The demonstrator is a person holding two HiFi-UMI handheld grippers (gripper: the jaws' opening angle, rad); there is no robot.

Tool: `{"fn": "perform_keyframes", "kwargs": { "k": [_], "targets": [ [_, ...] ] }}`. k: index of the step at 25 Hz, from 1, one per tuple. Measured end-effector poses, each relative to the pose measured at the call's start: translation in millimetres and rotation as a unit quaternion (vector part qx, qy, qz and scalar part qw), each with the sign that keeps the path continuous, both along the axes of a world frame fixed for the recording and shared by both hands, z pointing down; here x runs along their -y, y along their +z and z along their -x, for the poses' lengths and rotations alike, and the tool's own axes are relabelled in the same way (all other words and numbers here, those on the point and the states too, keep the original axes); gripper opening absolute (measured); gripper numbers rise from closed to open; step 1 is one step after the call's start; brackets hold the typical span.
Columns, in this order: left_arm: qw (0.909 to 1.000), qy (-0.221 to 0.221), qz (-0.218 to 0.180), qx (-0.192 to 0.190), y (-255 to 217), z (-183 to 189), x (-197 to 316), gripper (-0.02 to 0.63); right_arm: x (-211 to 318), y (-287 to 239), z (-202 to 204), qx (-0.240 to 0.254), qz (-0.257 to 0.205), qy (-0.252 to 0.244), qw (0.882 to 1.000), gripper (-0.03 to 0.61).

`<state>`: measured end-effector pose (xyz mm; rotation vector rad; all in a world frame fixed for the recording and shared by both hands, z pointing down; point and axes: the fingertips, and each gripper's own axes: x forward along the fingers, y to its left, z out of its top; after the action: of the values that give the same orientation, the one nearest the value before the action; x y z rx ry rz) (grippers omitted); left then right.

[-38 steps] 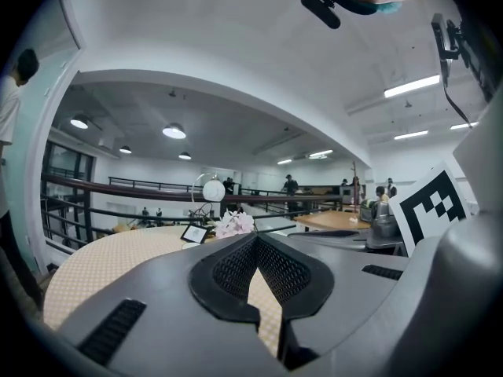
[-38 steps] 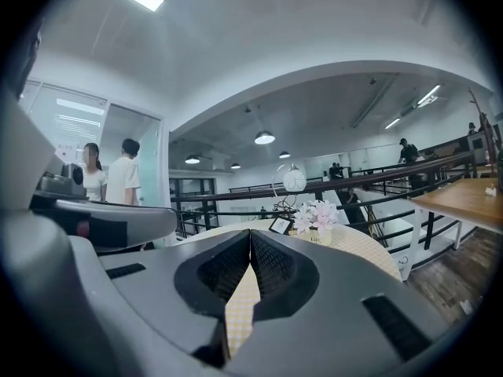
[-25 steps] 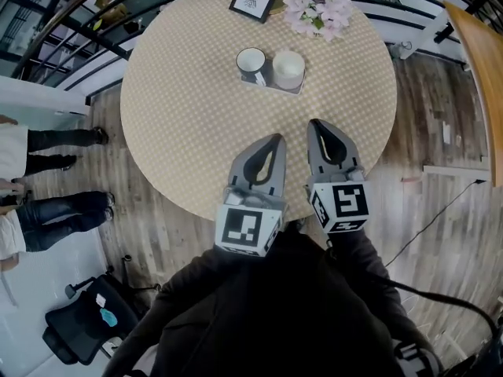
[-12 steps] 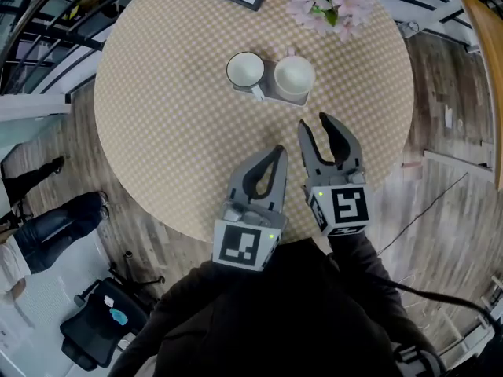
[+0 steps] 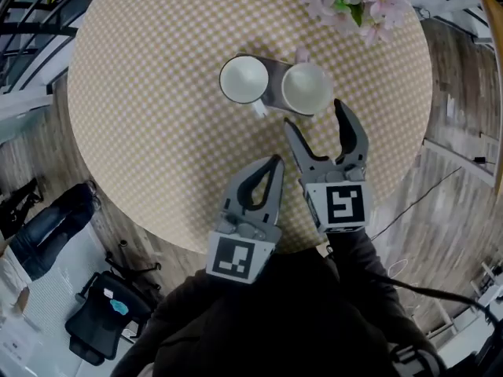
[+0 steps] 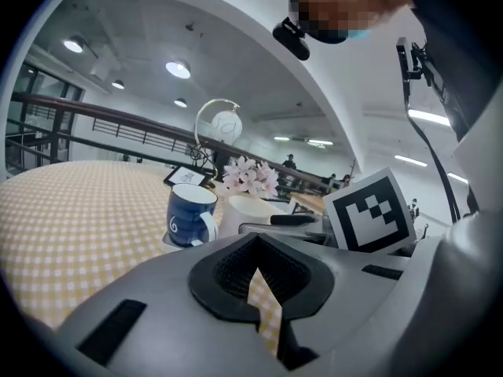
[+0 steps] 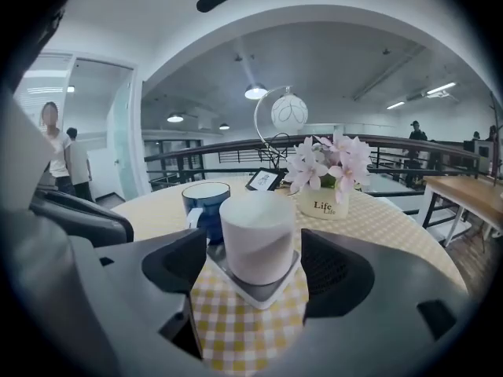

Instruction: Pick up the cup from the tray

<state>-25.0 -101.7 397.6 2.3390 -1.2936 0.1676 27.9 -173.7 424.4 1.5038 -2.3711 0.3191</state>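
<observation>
Since a second ago right gripper (image 5: 315,116) up at white cup (image 5: 306,88) on tray (image 5: 271,94), jaws opening wide, nothing pinched; left gripper (image 5: 268,166) pressed together, hanging back. Looks set for grasp.

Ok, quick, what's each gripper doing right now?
Left gripper: shut, empty.
Right gripper: jaws opening wide, pads on nothing; white cup sits just ahead of them.

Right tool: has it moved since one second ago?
Yes. The right tool went forward, closer to the tray; its jaws are opening, the white cup just ahead of them, untouched.
</observation>
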Motion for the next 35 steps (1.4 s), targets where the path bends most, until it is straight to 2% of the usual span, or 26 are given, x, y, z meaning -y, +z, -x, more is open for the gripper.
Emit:
{"fn": "perform_keyframes", "kwargs": {
  "k": [11, 22, 35],
  "targets": [
    [0.9995, -0.001, 0.033, -0.002, 27, 8, 12, 0.005, 37, 7, 10, -0.019, -0.018, -0.027, 0.999, 0.356],
    [0.9992, -0.004, 0.038, -0.01, 27, 18, 13, 0.005, 42, 1, 25, -0.026, -0.044, -0.036, 0.998, 0.356],
    [0.9997, 0.003, 0.025, -0.008, 19, 8, 9, 0.005, 41, -25, 2, -0.009, -0.081, -0.001, 0.997, 0.362]
  ]
}}
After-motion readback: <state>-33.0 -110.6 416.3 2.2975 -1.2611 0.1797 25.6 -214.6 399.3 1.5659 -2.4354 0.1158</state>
